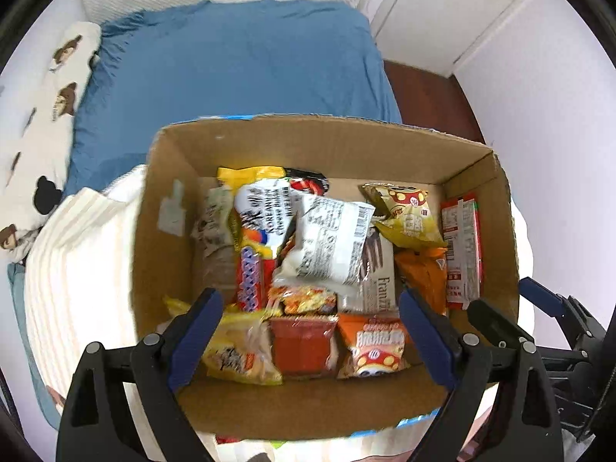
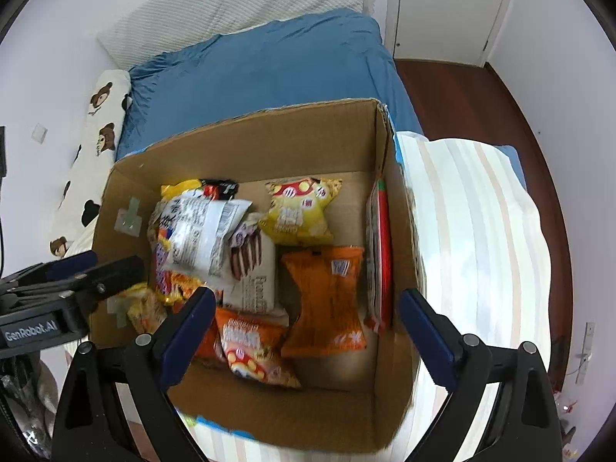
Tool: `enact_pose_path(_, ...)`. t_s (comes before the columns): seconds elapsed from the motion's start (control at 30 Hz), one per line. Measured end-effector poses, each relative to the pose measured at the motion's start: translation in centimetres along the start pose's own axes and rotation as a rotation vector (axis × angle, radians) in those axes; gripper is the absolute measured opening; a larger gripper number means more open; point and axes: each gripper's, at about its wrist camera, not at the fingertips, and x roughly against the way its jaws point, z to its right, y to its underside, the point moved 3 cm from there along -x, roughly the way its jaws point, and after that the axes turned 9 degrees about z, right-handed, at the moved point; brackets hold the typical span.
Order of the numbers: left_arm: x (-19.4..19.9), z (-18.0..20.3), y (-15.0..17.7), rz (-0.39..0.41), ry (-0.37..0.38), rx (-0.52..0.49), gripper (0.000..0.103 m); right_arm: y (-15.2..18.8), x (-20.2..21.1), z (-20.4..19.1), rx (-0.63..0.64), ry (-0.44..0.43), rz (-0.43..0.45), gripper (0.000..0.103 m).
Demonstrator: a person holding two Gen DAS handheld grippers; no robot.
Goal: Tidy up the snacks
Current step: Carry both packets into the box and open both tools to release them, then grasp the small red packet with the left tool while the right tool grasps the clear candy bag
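1. Two grippers hover over an open cardboard box (image 1: 169, 208) that sits on a striped white blanket (image 1: 81, 254) on the bed, with the blue sheet (image 1: 238, 61) behind it.
2. At the box's left wall, a jumble leans together: a yellow packet (image 1: 250, 173), a white bag with black print (image 1: 335, 242) lying across the top, and a red-and-blue wrapper (image 1: 250, 281) standing beneath it.
3. The left gripper (image 1: 310, 331) has its fingers spread wide and holds nothing; below it, near the front wall, lie a pale yellow pack (image 1: 238, 354), a red pack (image 1: 304, 346) and an orange pouch with a cartoon face (image 1: 373, 346).
4. In the middle, a white biscuit pack (image 2: 252, 269) lies flat, partly under the white bag.
5. Further right, a yellow spotted bag (image 2: 300, 211) sits toward the back, with an orange bag (image 2: 327, 300) lying just in front of it.
6. The right gripper (image 2: 308, 331) also has its fingers wide apart and empty, hanging above the box's front right part.
7. Against the right wall, a flat red box (image 2: 379, 254) stands on edge.
8. Judging by this, most snacks are already inside the box, and no snack shows outside it; the right half looks fairly ordered, while the left pile is stacked loosely. What seems left is straightening that heap, though I cannot tell what final arrangement is wanted.
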Motion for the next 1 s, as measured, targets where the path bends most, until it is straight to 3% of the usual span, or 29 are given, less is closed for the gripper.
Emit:
enact_pose_path(0.23,4.8,-0.8,3.3,0.122,-0.050,-0.005,0.094,3.2,3.0,-1.0,0.017,-0.013,0.061,0.098)
enact_pose_path(0.6,12.6,-0.9,9.9,0.354,-0.110,-0.008,0.094,8.2,10.8,-2.3,0.041,-0.005,0.259,0.098)
enact_pose_path(1.0,18.9,-0.2,14.8,0.512,-0.163,-0.037,0.094,12.9,18.3,-3.2,0.047,-0.037,0.403,0.098)
